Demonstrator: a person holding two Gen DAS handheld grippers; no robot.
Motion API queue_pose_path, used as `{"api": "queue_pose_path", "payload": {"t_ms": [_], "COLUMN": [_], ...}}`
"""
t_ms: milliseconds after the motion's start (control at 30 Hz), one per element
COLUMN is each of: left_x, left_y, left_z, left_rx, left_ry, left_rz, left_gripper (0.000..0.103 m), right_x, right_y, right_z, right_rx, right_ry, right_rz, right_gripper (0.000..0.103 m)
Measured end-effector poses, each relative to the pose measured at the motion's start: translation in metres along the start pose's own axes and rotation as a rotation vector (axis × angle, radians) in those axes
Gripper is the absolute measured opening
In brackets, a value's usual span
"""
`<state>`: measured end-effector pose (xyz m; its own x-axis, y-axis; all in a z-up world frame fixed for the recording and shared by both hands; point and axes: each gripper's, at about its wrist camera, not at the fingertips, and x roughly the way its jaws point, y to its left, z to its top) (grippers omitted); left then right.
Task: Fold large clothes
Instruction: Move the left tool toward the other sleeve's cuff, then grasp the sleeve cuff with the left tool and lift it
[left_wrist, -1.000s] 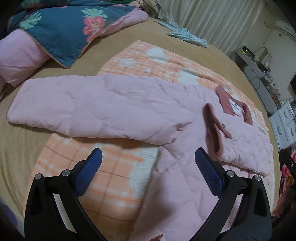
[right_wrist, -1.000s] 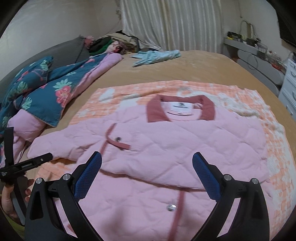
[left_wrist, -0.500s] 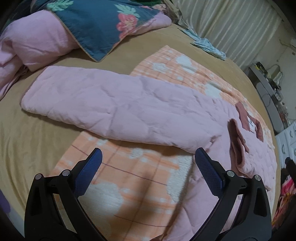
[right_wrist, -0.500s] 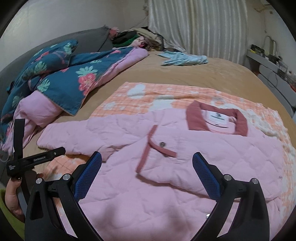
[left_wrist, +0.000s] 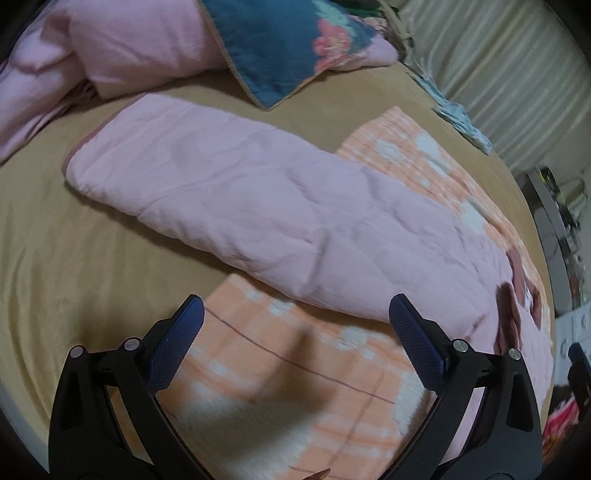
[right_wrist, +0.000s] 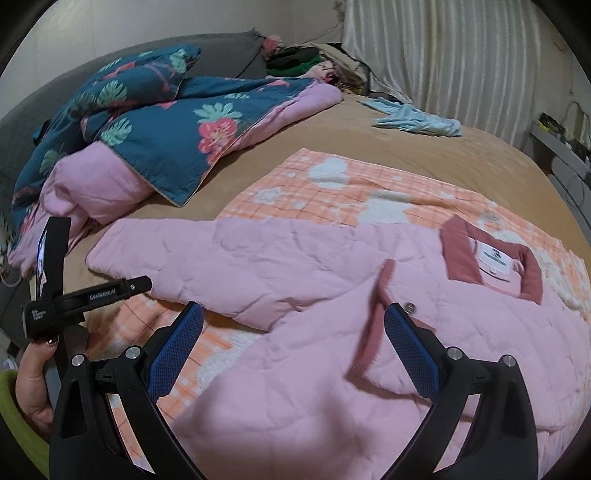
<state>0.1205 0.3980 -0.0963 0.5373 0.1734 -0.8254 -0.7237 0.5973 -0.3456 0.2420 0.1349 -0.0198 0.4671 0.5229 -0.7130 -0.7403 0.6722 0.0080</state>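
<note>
Jacket (left_wrist: 295, 221), pink and quilted, lies flat on an orange checked blanket (left_wrist: 280, 369) on the bed (left_wrist: 66, 258); its sleeve stretches out to the left. Left gripper (left_wrist: 295, 317) hovers above with jaws wide open, empty. From the right wrist, the right gripper (right_wrist: 293, 328) also hangs open and empty over the jacket, its dark pink collar (right_wrist: 458, 254) visible.

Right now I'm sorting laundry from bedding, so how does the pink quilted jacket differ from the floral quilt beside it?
The pink quilted jacket lies spread flat on the orange checked blanket, one sleeve stretched out; the floral quilt is bunched in a heap at the bed's edge. The jacket is plain pink with a dark-rose collar; the quilt is teal with red flowers and green leaves. Both show pink fabric and rest on the tan bedsheet.
</note>
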Motion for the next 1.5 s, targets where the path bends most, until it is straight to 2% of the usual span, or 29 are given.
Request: {"api": "queue_pose_path", "payload": {"t_ms": [433,767,800,833,867,900,967,1033,1267,1500], "left_x": [0.028,0.032,0.032,0.032,0.033,0.031,0.023,0.009,-0.071,-0.138], "left_y": [0.057,0.090,0.092,0.093,0.095,0.098,0.102,0.101,0.052,-0.007], "left_z": [0.030,0.058,0.060,0.062,0.064,0.066,0.066,0.067,0.071,0.060], "left_rx": [-0.209,-0.331,-0.338,-0.344,-0.346,-0.350,-0.356,-0.347,-0.190,-0.070], "left_ry": [-0.021,-0.106,-0.113,-0.119,-0.122,-0.135,-0.173,-0.226,-0.418,-0.516], "left_rz": [0.012,0.013,0.018,0.035,0.057,0.076,0.073,0.044,-0.063,-0.137], "left_gripper": [0.094,0.093,0.090,0.079,0.063,0.056,0.026,0.014,0.010,0.010], "right_x": [0.047,0.053,0.053,0.053,0.053,0.052,0.049,0.045,0.016,-0.026], "right_y": [0.034,0.021,0.018,0.015,0.009,0.006,-0.002,-0.011,-0.041,-0.071], "right_z": [0.015,0.016,0.015,0.015,0.013,0.012,0.010,0.006,-0.005,-0.016], "right_rx": [-0.040,-0.004,0.003,0.009,0.021,0.028,0.040,0.057,0.115,0.147], "right_ry": [0.046,0.042,0.043,0.044,0.045,0.046,0.045,0.040,0.018,-0.011], "right_rz": [0.033,0.020,0.014,0.009,0.002,-0.004,-0.013,-0.024,-0.047,-0.073], "right_gripper": [0.098,0.098,0.098,0.098,0.098,0.098,0.098,0.098,0.098,0.098]}}
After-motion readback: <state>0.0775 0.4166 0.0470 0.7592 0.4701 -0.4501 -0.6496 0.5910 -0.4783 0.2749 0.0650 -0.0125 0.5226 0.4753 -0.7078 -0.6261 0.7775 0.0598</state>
